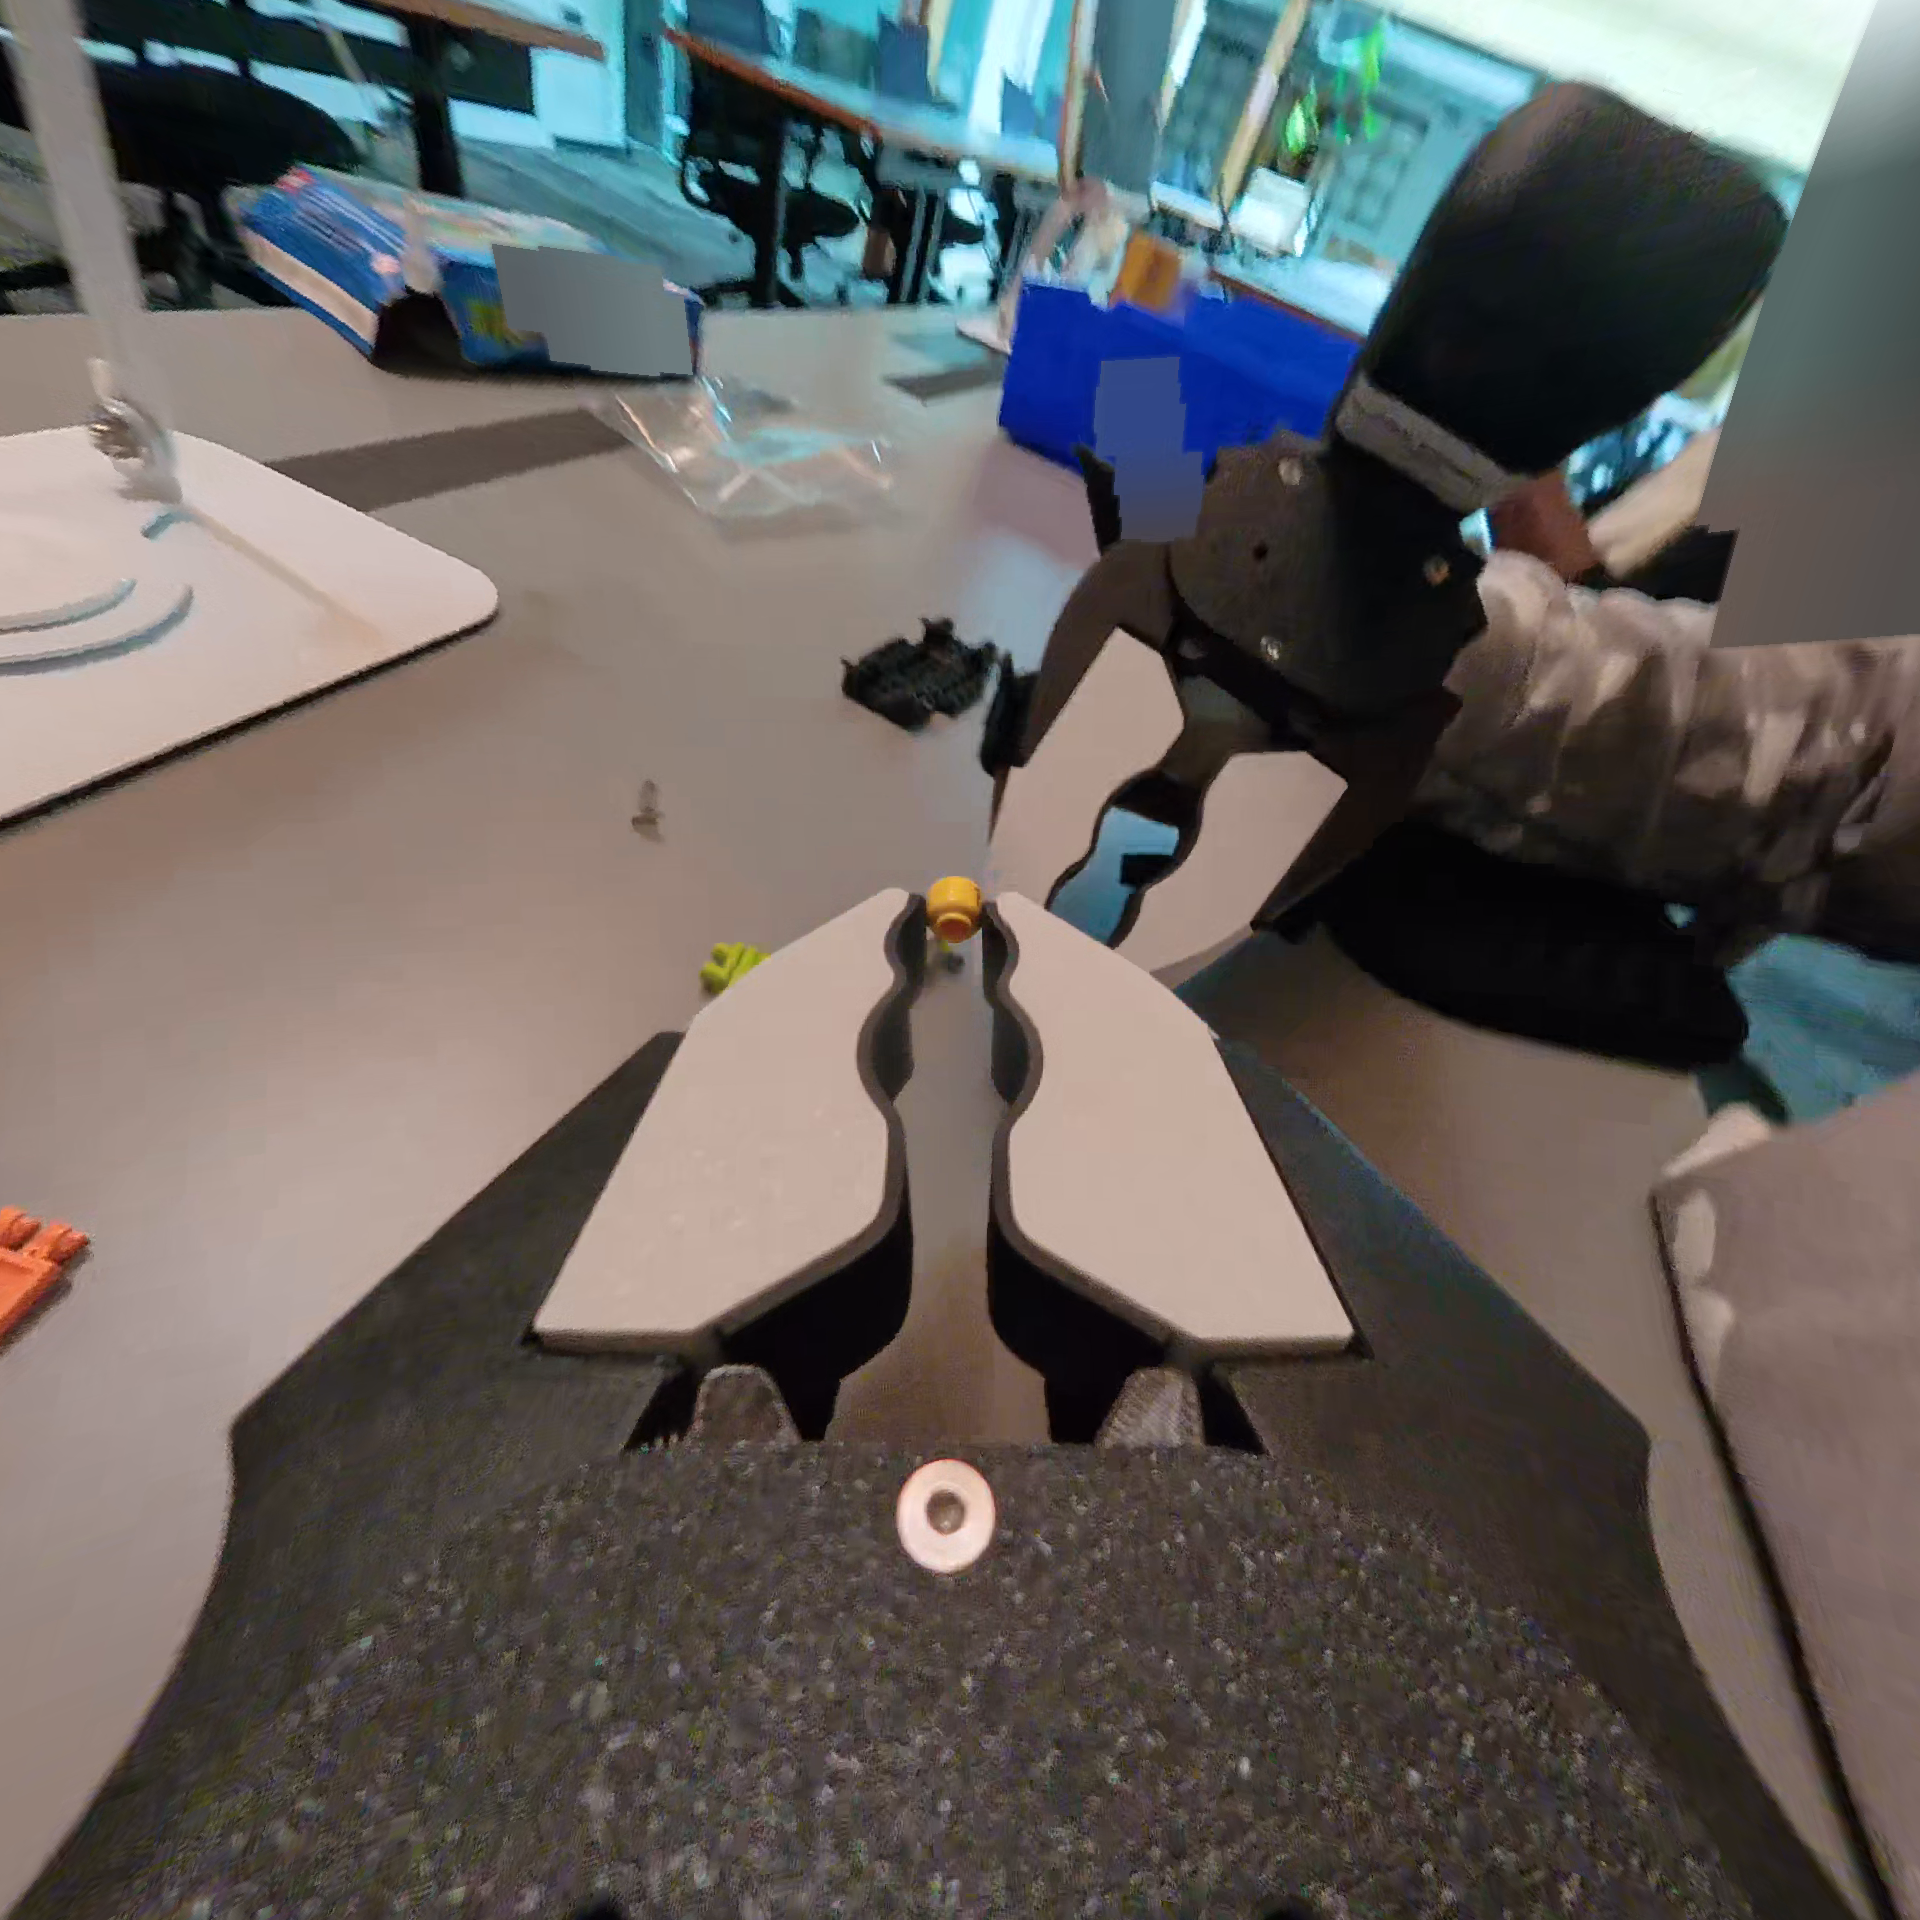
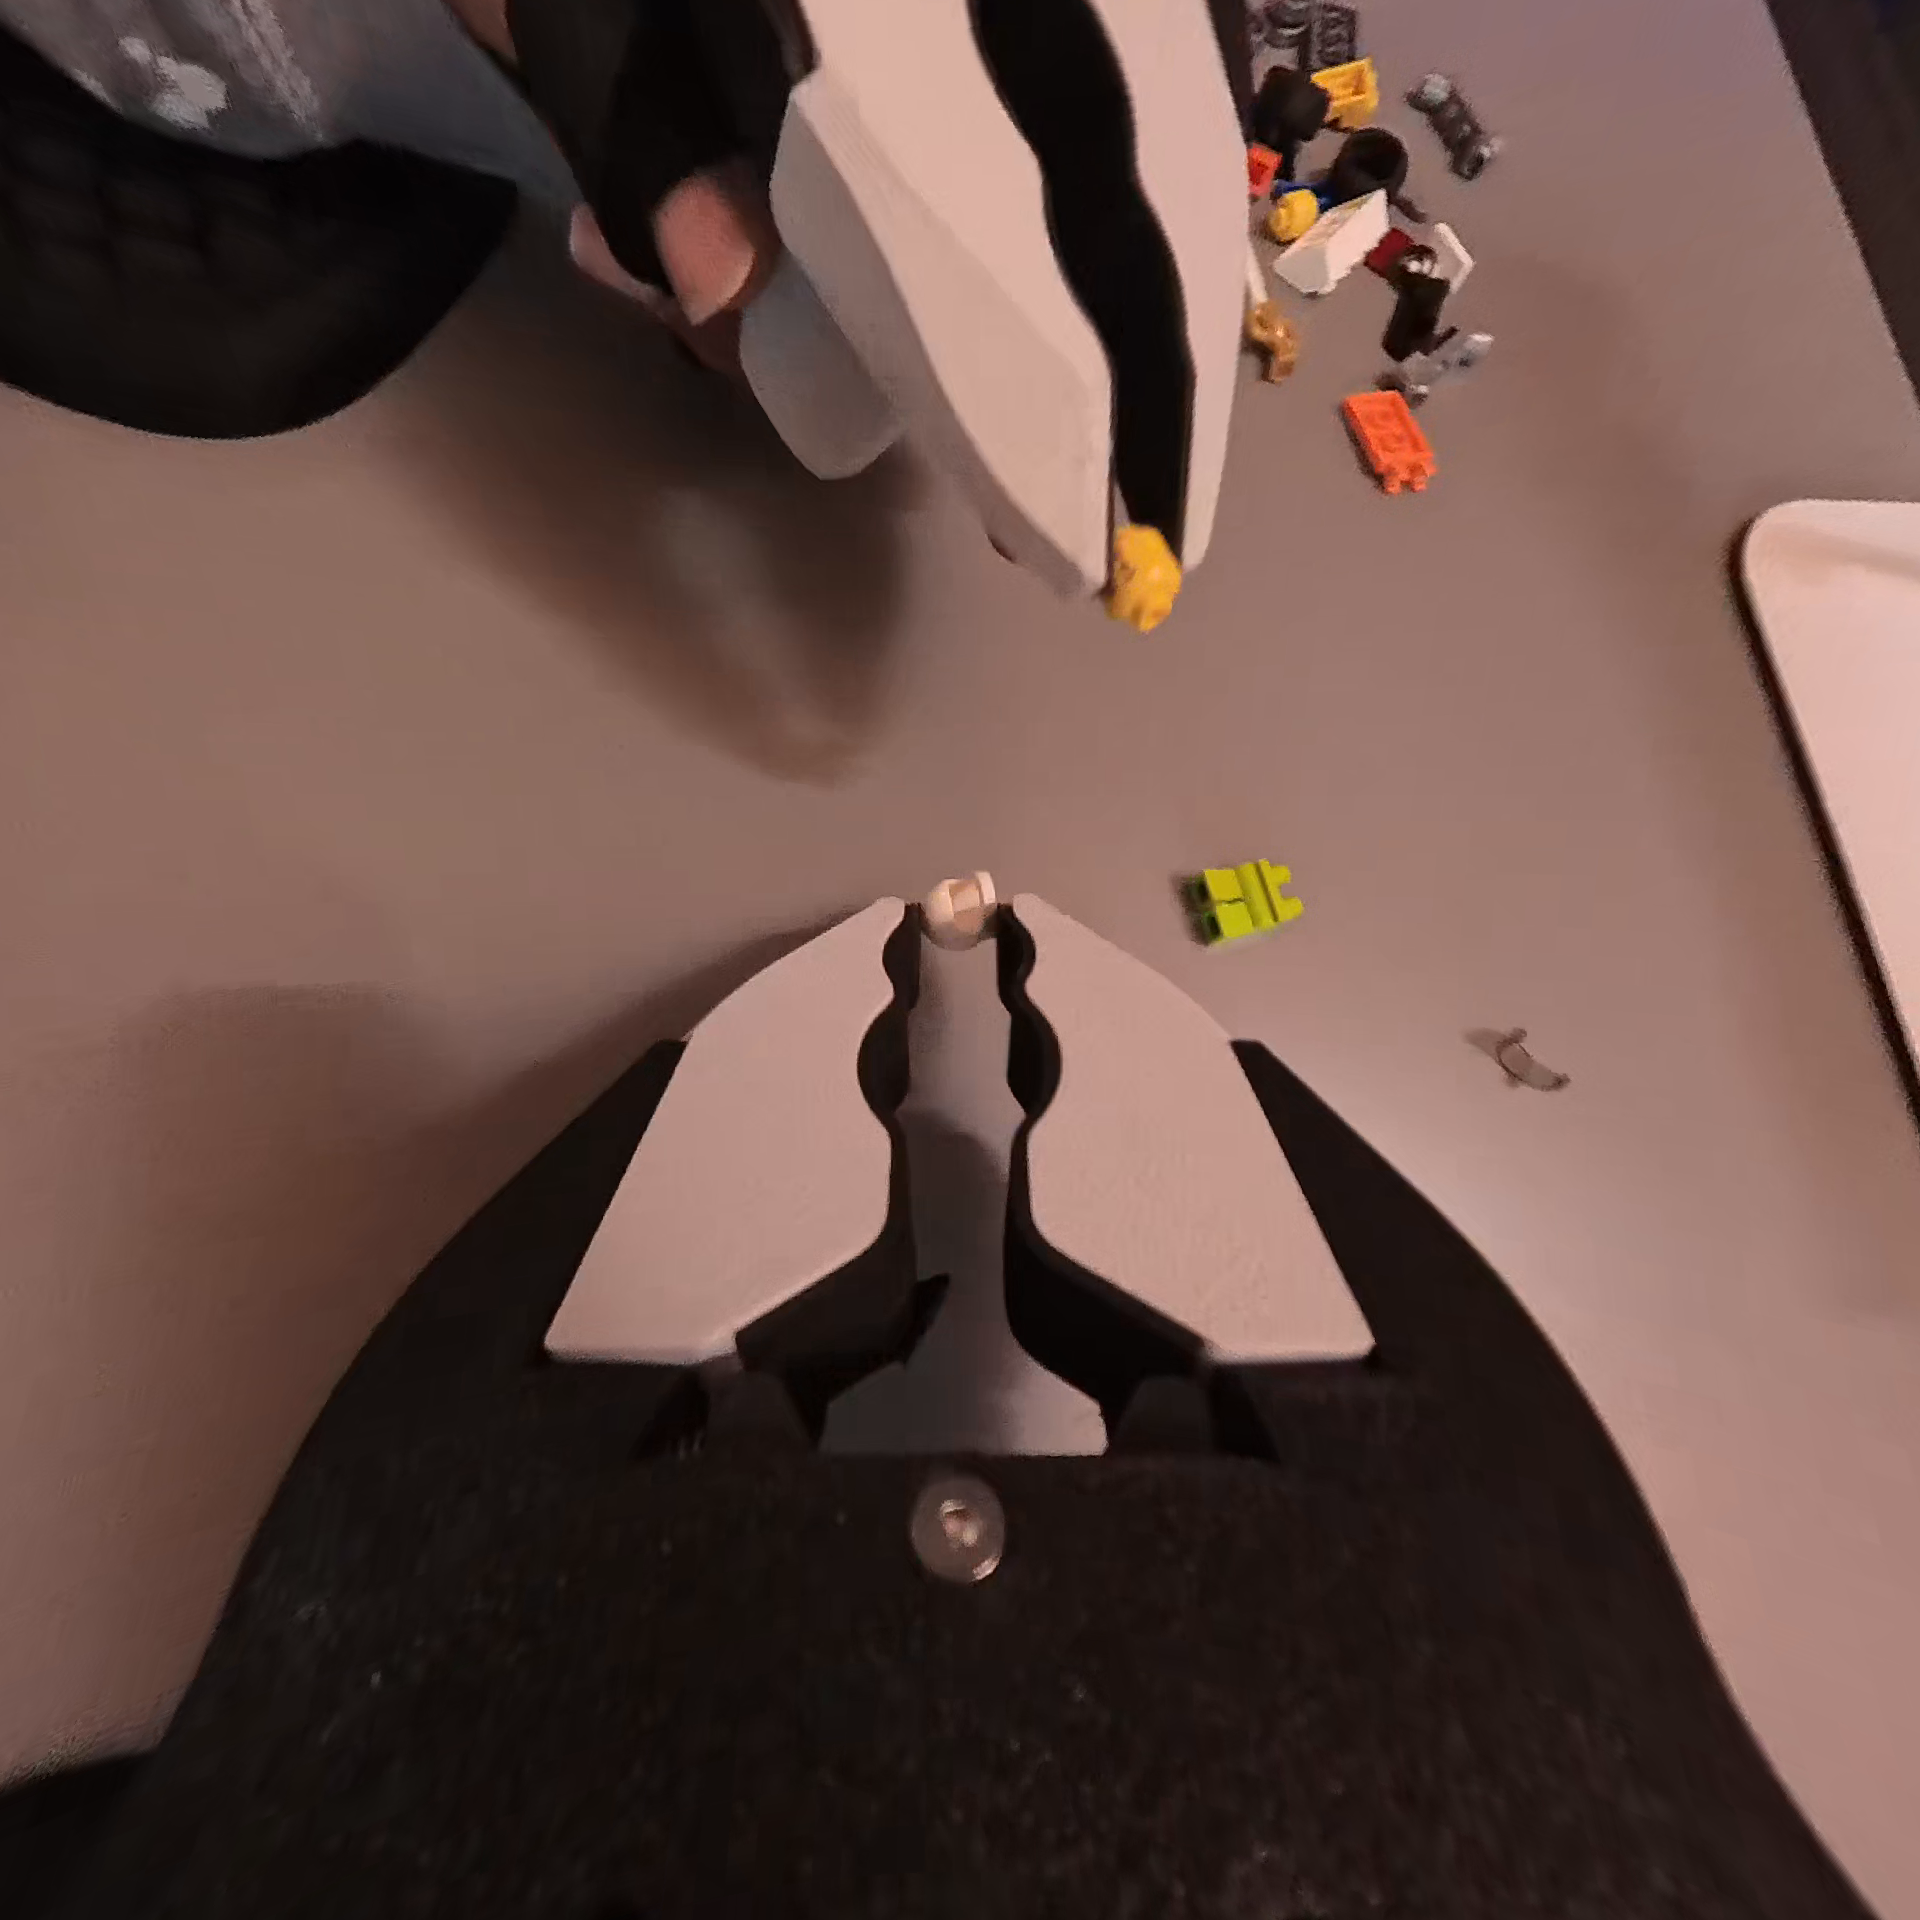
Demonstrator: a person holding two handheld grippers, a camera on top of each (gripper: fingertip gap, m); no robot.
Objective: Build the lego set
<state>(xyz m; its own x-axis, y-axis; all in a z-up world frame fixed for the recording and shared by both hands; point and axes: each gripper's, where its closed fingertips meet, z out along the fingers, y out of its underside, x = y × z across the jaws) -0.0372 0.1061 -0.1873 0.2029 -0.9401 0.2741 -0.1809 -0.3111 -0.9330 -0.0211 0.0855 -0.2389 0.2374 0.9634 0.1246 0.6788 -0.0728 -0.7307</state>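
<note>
My left gripper (image 1: 948, 914) is shut on a yellow minifigure head (image 1: 952, 909), held above the grey table. It also shows in the right wrist view (image 2: 1138, 561), coming in from the top with the yellow head (image 2: 1143, 584) at its tips. My right gripper (image 2: 958, 914) is shut on a small white round piece (image 2: 961, 912). In the left wrist view the right gripper (image 1: 1086, 920) hangs just right of the yellow head, tips pointing down. Lime green minifigure legs (image 2: 1244, 902) lie on the table between the two grippers, also in the left wrist view (image 1: 732, 964).
A pile of loose pieces (image 2: 1361, 208) and an orange plate (image 2: 1390, 436) lie at the far right. A small clear piece (image 2: 1522, 1065) lies near a white pad (image 2: 1849, 727). A black piece (image 1: 914, 675), a plastic bag (image 1: 769, 447) and blue boxes (image 1: 1174, 364) lie farther off. Spacing between my two grippers at the tips: around 6 centimetres.
</note>
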